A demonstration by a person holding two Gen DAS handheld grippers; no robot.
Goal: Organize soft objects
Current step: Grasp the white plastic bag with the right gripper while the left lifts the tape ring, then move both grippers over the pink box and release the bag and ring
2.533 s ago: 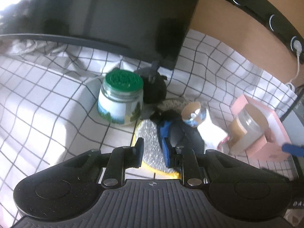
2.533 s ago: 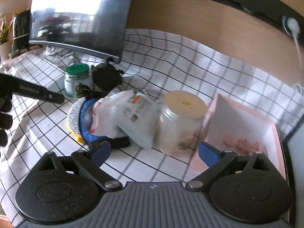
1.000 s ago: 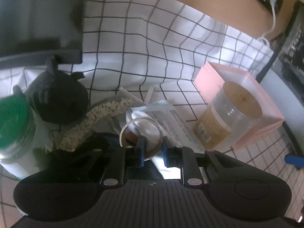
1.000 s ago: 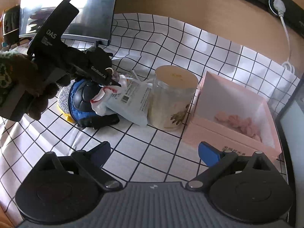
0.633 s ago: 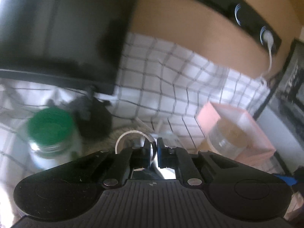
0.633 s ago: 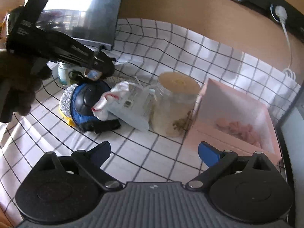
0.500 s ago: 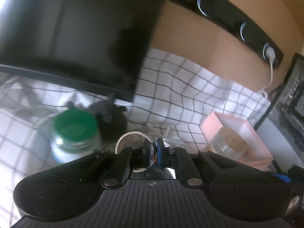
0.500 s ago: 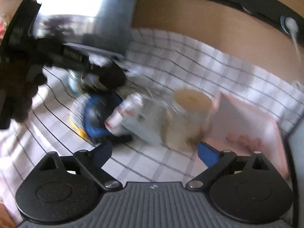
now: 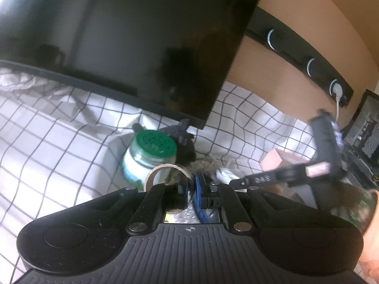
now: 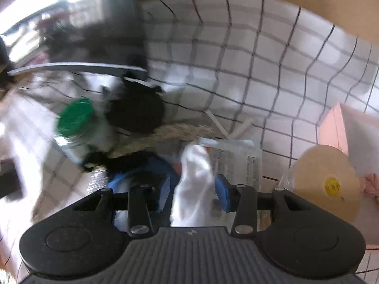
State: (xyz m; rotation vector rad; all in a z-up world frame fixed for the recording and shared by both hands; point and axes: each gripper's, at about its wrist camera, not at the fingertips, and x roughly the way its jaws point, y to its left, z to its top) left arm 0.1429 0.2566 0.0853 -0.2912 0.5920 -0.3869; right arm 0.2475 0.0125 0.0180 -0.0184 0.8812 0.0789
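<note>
Left wrist view: left gripper point(image 9: 194, 189) clamped on the wall of a tape roll point(image 9: 167, 176), lifted clear of the checked cloth on the worktop point(image 9: 47, 142). Green-lidded jar point(image 9: 151, 153) stands beyond it, lid on, contents unclear, near the worktop's back edge under the monitor point(image 9: 118, 35). Judged step: clearing a hard item off the pile; next it needs a spot away from the soft things.

Right wrist view, blurred: right gripper point(image 10: 191, 194) apart, fingers either side of a white soft bundle point(image 10: 193, 184) lying on a blue-black pad point(image 10: 142, 177) mid-worktop. Next move likely closing on it. Tan-lidded jar point(image 10: 324, 184) closed. Pink box point(image 10: 334, 127) at the right edge is open, something pink inside.
</note>
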